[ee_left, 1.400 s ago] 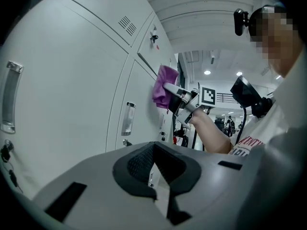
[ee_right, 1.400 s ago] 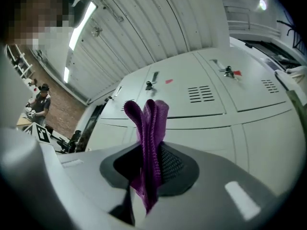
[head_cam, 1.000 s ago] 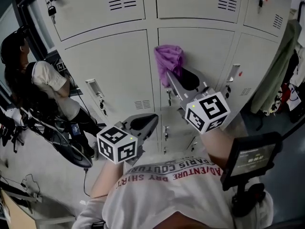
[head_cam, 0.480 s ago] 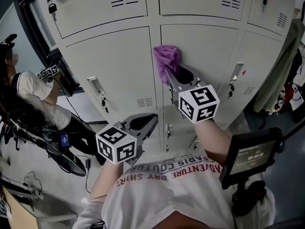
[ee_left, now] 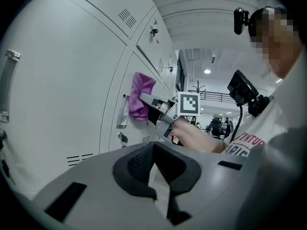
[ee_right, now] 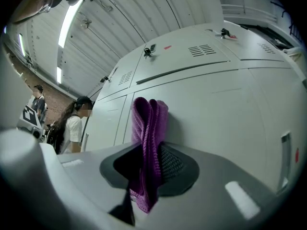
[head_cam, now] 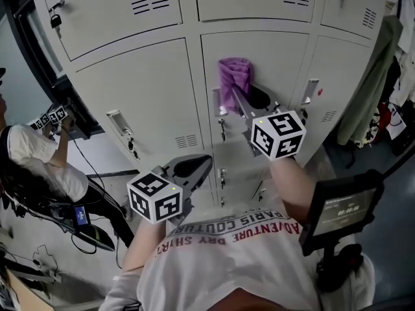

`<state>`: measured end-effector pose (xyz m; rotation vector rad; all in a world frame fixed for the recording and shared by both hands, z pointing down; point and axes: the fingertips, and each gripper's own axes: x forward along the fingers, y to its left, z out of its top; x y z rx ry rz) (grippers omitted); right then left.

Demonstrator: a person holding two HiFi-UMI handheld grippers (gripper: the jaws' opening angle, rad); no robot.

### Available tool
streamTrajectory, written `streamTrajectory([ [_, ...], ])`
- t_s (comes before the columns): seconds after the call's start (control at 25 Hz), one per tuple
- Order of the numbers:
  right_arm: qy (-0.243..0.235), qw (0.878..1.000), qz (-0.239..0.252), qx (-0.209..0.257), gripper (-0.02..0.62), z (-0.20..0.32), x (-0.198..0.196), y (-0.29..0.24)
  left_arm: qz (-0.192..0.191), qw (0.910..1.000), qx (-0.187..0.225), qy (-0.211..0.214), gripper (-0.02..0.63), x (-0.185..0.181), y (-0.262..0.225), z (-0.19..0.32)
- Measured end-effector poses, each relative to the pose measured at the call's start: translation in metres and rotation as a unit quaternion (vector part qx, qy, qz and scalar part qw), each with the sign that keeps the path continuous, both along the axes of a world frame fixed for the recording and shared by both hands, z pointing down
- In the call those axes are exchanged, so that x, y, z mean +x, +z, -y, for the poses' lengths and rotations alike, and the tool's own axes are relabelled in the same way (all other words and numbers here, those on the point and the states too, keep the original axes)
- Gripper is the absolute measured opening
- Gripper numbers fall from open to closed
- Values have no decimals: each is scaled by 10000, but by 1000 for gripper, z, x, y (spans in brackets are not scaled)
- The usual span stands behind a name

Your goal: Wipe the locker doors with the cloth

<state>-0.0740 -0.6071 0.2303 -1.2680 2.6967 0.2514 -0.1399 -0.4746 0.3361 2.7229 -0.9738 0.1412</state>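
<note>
Purple cloth (head_cam: 234, 80) is up on the grey locker door (head_cam: 279, 60), the middle one of the lower row, just beside its metal handle (head_cam: 216, 102). The right gripper (head_cam: 237, 100) has it: both fingers are clamped on the fabric, dark ribbed pads squeezing it from either side, and the far end is pushed against the door panel. In the right gripper view the cloth (ee_right: 148, 128) is bunched into two or three upright folds with a looped, knitted texture, and a short tail hangs out below the jaws. The left gripper (head_cam: 202, 163) is held low, well apart from the cloth, pointed at the lockers. Its fingers (ee_left: 139, 164) are pressed together at the tips with nothing between them.
</note>
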Motion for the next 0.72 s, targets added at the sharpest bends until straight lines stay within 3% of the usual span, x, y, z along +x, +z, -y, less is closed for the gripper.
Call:
streamTrajectory([
  [0.44,1000,9949,135,-56,75,19,102,5,-44,9997,-56,241,0,13,2,2],
  [0.72,1544,9869,434,-201,75,31,164,10,-51,9999,-55,106,0,4,1,4],
])
